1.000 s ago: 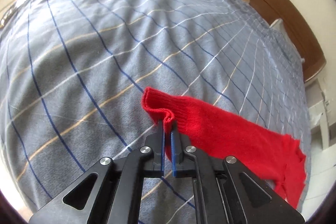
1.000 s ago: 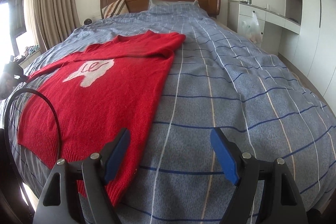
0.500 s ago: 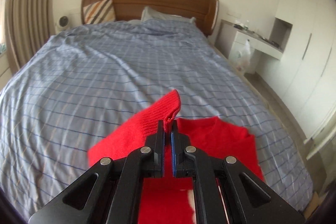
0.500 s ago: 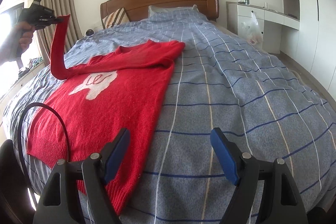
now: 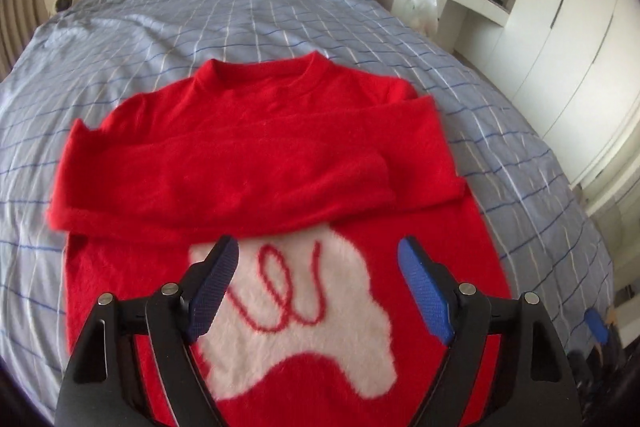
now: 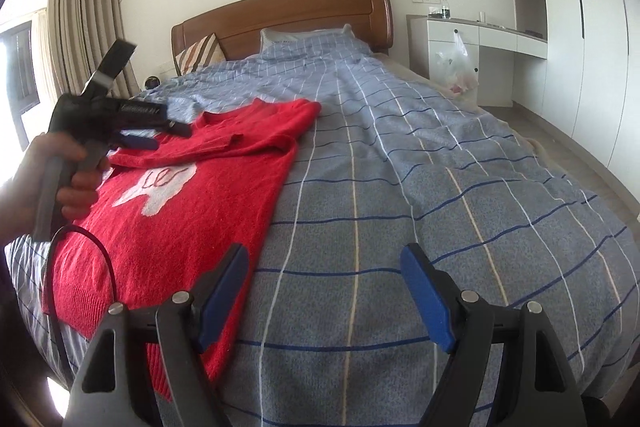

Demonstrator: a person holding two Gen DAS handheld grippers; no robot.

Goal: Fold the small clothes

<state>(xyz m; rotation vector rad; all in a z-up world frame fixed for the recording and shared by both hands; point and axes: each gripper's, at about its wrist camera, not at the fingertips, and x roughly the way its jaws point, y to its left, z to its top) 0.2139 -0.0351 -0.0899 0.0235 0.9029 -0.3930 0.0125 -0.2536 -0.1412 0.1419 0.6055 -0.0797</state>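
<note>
A red sweater with a white patch and red squiggle lies flat on the bed. Both sleeves are folded across its chest. It also shows in the right wrist view, at the bed's left side. My left gripper is open and empty, hovering above the white patch. In the right wrist view the left gripper hangs over the sweater's chest, held by a hand. My right gripper is open and empty above the bedspread, just right of the sweater's hem.
The bed has a blue-grey checked cover, a wooden headboard and pillows. A white desk with a hanging plastic bag stands at the right. Curtains hang at the left. A black cable loops near the hem.
My left gripper carried the sleeve up and across the sweater's chest, then opened and let it go. The sleeve now lies folded over the chest. The right gripper has barely moved.
</note>
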